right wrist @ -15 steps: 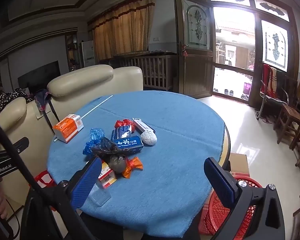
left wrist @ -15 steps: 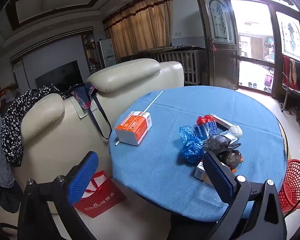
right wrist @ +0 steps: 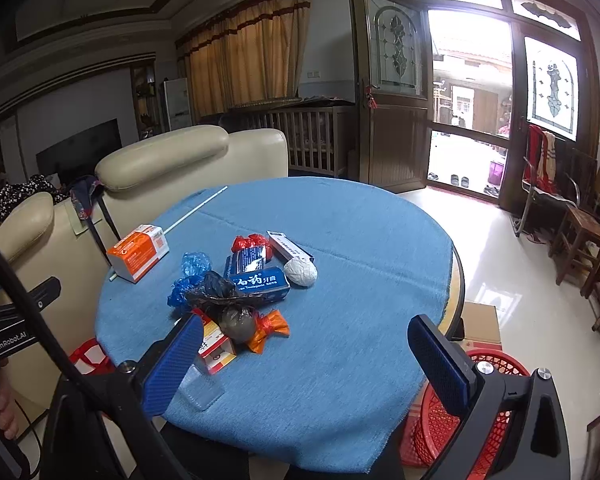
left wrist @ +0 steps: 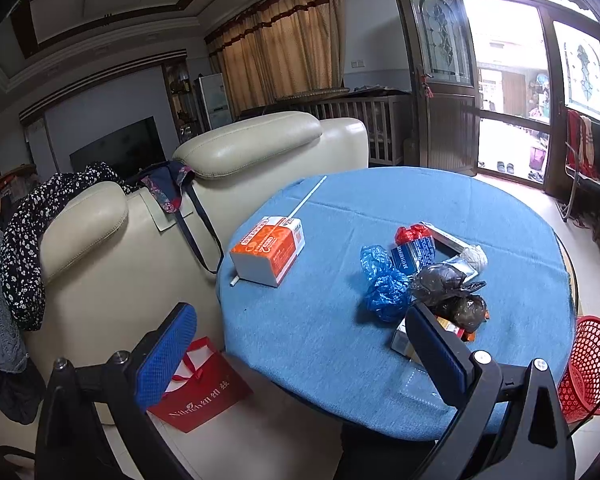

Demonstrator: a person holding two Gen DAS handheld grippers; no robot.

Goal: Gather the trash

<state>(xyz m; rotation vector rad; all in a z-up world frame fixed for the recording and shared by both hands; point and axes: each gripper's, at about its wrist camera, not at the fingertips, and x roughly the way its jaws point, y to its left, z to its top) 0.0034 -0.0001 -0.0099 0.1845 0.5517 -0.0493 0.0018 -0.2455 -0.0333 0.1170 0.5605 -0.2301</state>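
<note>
Both tools hung above the near rim of the table [right wrist: 380, 240], nothing picked yet. Left gripper [left wrist: 300, 352] gaped fully, empty; right gripper [right wrist: 304, 364] the same. The trash heap [right wrist: 243, 288] lay at ten o'clock from the right gripper, the red basket [right wrist: 496, 364] on the floor at about four. Best start: take one loose edge piece, perhaps the orange wrapper [right wrist: 269, 330], pinch low and lift clear before swinging to the basket

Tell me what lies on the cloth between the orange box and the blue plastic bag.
Nothing: bare blue cloth between orange box and blue bag, left wrist view.
</note>
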